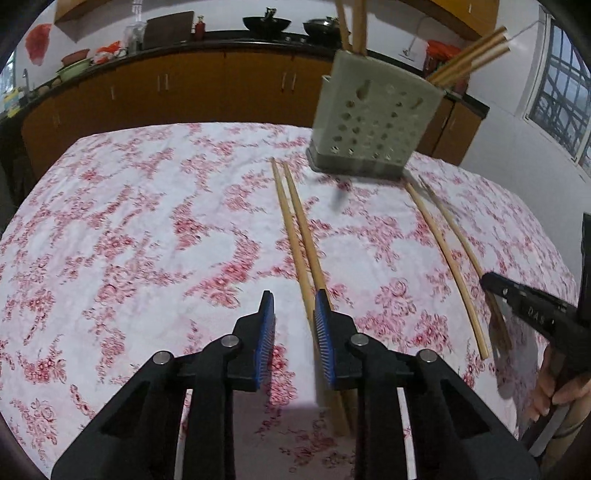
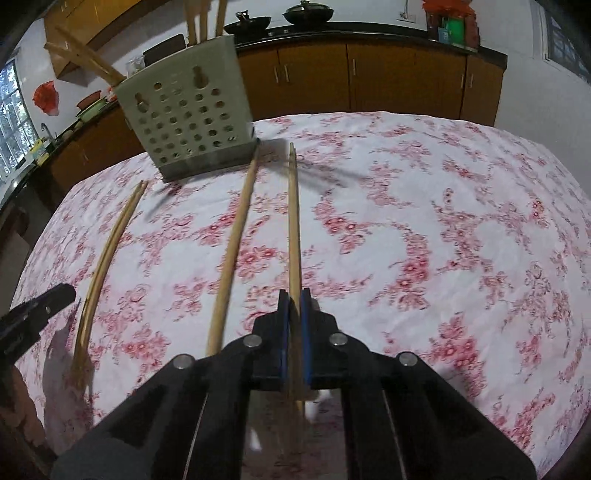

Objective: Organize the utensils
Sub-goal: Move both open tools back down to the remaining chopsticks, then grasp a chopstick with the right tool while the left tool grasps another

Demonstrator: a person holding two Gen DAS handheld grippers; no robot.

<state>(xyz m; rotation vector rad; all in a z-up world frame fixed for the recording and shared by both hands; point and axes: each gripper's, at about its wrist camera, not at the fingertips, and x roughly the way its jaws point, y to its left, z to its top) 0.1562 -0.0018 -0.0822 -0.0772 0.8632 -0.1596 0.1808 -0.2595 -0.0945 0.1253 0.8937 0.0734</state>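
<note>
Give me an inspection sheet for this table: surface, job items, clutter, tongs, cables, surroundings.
Surface: floral tablecloth covers the table.
Job's things: perforated utensil holder stands at the far side with stored chopsticks sticking out. A chopstick pair lies side by side in front of it. A held chopstick and a loose chopstick lie further right.
Clutter: nothing seen.
Grippers: left tongs are open over the near end of the chopstick pair, pads not pressing. Right tongs are shut on the held chopstick, which still lies along the cloth.
Cables: nothing seen.
Surroundings: wooden cabinets, woks on the counter, a window.
</note>
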